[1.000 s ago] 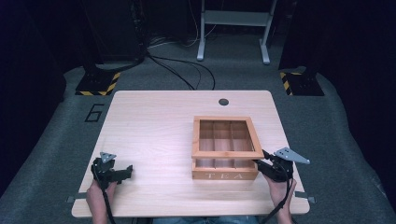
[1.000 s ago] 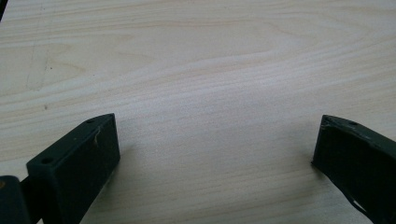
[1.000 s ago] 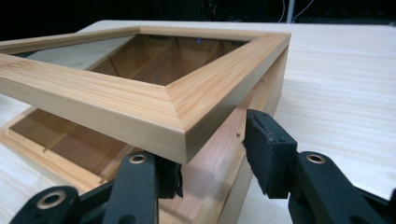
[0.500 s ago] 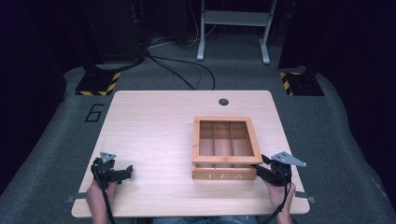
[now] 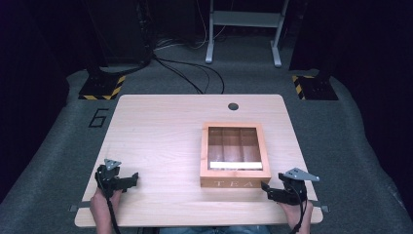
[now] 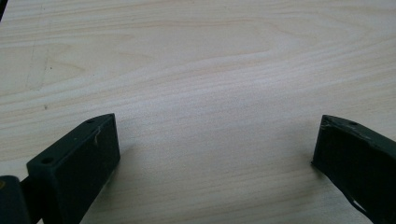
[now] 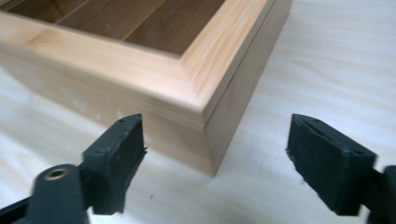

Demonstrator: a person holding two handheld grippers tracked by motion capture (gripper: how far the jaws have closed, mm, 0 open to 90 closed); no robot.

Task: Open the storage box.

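Observation:
A wooden tea box with a glass-panelled lid and "TEA" on its front stands shut on the right half of the table. In the high view my right gripper lies just off the box's near right corner, pointing left, with a small gap to the box. In the right gripper view that gripper is open and the box shows its corner just ahead of the jaws. My left gripper rests near the front left edge, far from the box. In its own view it is open over bare wood.
A round cable hole sits at the table's far edge. Beyond the table are floor cables, a metal stand and two yellow-black striped bases. The table's near edge lies just behind both hands.
My right gripper has drawn back toward the near edge, from beside the box's right side to just off its near right corner. The left gripper has not moved.

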